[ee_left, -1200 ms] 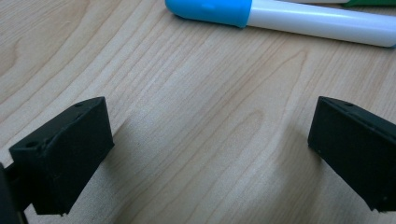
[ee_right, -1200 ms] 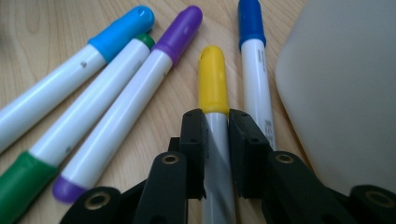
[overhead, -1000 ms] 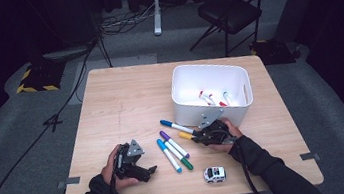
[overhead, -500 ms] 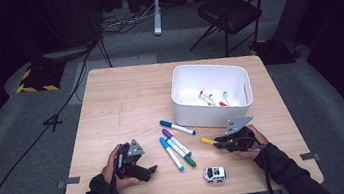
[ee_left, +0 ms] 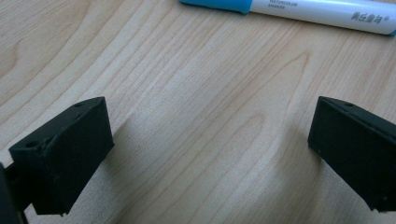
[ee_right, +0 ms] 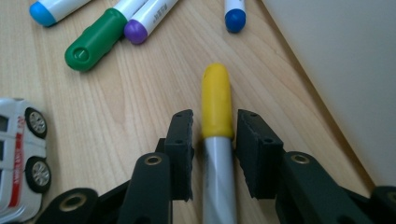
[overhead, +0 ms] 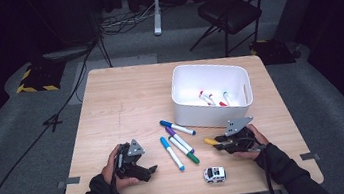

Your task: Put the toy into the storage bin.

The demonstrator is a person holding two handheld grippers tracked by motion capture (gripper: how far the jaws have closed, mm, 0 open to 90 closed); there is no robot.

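Near the front-left corner of the tabletop, a hand rests the left tongs on the wood. Their jaws stand wide with nothing between them.

Towards the middle lie four markers: light blue, green, purple and dark blue. A toy car sits by the front edge.

To the right of them, the right tongs point left, close to the front wall of a white bin. A yellow marker lies between their jaws, cap outwards. The jaws have just been opening and stand narrow, with a thin gap on each side of the marker, so the pads do not seem to press on it.

The step looks like settling the grip on the yellow marker, probably to put it in the bin. To do it well, close squarely on the barrel just behind the cap and keep the marker in line with the jaws so it cannot swing. Then lift above the bin's rim before moving across.

The high view shows the layout and three markers already in the bin. The right tongs view shows the gaps beside the yellow marker, with the toy car just beside it. The left tongs view shows bare wood between the jaws and the light blue marker beyond their tips.
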